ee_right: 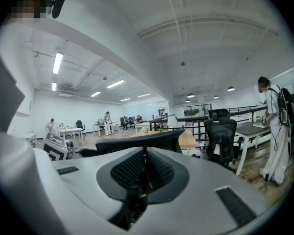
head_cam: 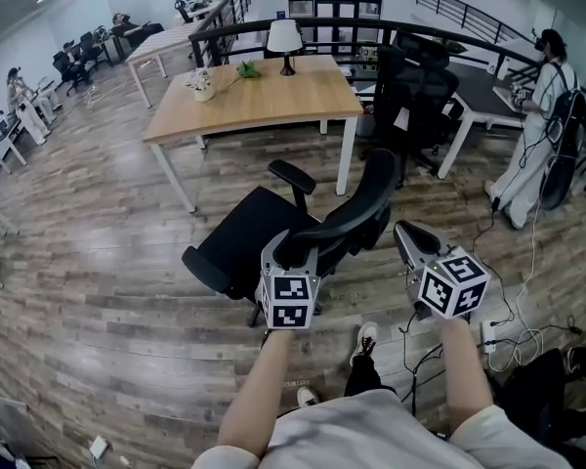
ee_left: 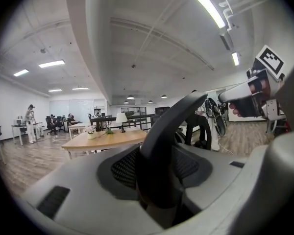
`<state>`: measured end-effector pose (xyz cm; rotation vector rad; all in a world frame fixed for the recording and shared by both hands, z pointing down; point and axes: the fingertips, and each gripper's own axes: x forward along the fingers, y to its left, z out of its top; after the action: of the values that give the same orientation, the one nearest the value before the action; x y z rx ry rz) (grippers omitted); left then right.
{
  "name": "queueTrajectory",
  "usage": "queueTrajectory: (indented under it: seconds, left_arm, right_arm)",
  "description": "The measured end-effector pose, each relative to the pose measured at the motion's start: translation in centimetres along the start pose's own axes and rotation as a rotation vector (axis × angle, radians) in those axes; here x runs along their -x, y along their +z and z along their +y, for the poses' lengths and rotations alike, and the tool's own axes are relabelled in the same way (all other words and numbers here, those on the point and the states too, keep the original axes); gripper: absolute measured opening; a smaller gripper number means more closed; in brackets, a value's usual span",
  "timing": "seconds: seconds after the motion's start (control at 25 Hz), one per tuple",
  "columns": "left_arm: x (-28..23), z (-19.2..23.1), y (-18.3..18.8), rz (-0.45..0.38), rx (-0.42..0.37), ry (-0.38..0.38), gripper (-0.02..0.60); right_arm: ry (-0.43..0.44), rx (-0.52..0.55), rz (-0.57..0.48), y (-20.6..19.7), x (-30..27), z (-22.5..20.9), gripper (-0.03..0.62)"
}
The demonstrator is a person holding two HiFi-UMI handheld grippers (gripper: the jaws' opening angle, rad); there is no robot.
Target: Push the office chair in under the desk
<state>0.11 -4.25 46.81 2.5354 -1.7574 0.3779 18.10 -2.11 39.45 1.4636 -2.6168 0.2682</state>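
The black office chair [head_cam: 249,233] stands on the wood floor, out from the wooden desk [head_cam: 264,101], its seat facing the desk's front edge. My left gripper [head_cam: 291,252] is closed wide around the top rim of the chair's backrest [head_cam: 356,218]. In the left gripper view the backrest [ee_left: 171,121] fills the gap between the jaws of the left gripper [ee_left: 157,180]. My right gripper [head_cam: 410,233] hovers just right of the backrest, apart from it. In the right gripper view the right gripper [ee_right: 144,173] is shut with nothing in it, and the backrest's rim [ee_right: 137,142] lies just ahead.
A table lamp [head_cam: 284,42] and a potted plant [head_cam: 203,84] stand on the desk. Another black chair [head_cam: 420,96] sits at a dark desk to the right, where a person [head_cam: 537,135] stands. Cables [head_cam: 508,330] trail on the floor by my feet.
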Motion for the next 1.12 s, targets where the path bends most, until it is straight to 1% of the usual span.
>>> queueTrajectory:
  seconds: [0.36, 0.48, 0.56, 0.64, 0.92, 1.12]
  left_arm:
    - [1.5, 1.2, -0.2, -0.016, 0.014, -0.017, 0.236]
    - [2.4, 2.2, -0.6, -0.034, 0.048, -0.019, 0.239]
    - [3.2, 3.1, -1.0, -0.041, 0.080, -0.010, 0.253]
    - [4.0, 4.0, -1.4, -0.041, 0.092, 0.005, 0.258]
    - [6.1, 7.0, -2.3, -0.050, 0.089, 0.039, 0.268]
    - [7.6, 9.2, -2.8, -0.066, 0.110, 0.099, 0.270]
  right_arm:
    - [0.003, -0.006, -0.005, -0.3, -0.3, 0.8, 0.041]
    - [-0.002, -0.011, 0.000, -0.7, -0.2, 0.8, 0.041]
    - [-0.004, -0.013, 0.003, -1.0, -0.2, 1.0, 0.041]
    - [-0.007, -0.012, 0.004, -1.1, -0.2, 1.1, 0.041]
    - [-0.021, 0.011, 0.024, -1.7, -1.7, 1.2, 0.041]
    - [-0.004, 0.015, 0.030, -2.2, -2.9, 1.2, 0.042]
